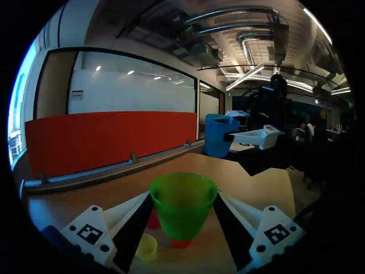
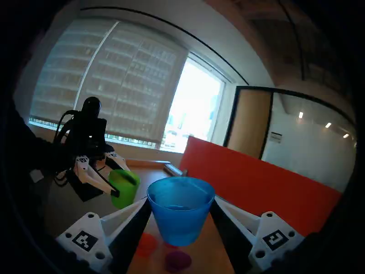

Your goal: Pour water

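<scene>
The light, probably slippery blue cup [image 2: 180, 219] is being clamped mid-wall by the right gripper [image 2: 180, 205], the green cup [image 1: 183, 210] by the left gripper [image 1: 182, 201].

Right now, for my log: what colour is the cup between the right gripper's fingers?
Blue: a translucent blue plastic cup, clearest in the right gripper view.

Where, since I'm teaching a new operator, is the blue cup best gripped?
On the upper wall, from the side, one finger each side, as the right gripper has the blue cup. It stands upright and tapers downward, so a high grip likely resists slipping and leaves the rim free to pour.
</scene>
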{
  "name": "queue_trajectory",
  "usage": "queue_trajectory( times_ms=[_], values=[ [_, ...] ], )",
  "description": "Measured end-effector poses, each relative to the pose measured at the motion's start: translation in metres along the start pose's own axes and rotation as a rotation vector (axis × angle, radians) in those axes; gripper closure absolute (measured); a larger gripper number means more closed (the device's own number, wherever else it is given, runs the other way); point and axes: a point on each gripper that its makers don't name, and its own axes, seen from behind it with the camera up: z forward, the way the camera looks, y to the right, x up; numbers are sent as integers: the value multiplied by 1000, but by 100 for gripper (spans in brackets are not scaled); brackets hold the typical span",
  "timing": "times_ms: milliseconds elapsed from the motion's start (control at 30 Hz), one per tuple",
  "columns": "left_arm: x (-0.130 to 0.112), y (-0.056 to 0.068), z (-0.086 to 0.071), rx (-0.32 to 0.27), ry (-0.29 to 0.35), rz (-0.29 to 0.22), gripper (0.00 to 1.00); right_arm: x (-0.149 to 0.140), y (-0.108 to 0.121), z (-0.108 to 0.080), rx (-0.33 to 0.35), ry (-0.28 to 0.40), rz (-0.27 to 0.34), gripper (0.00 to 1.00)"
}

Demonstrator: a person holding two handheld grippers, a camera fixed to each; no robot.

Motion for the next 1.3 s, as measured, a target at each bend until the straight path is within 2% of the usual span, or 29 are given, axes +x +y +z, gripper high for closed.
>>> queue_trajectory(
  times_ms=[467, 867, 1300],
  values=[
    [-9, 14, 8, -35, 9, -13, 14, 19, -8, 17, 27, -13, -145, 11],
    [-12, 32, 14, -71, 13, -12, 14, 29, -14, 34, 45, -24, -291, 11],
    [-23, 40, 17, -94, 9, -14, 14, 40, -16, 43, 56, -17, -414, 11]
  ],
)
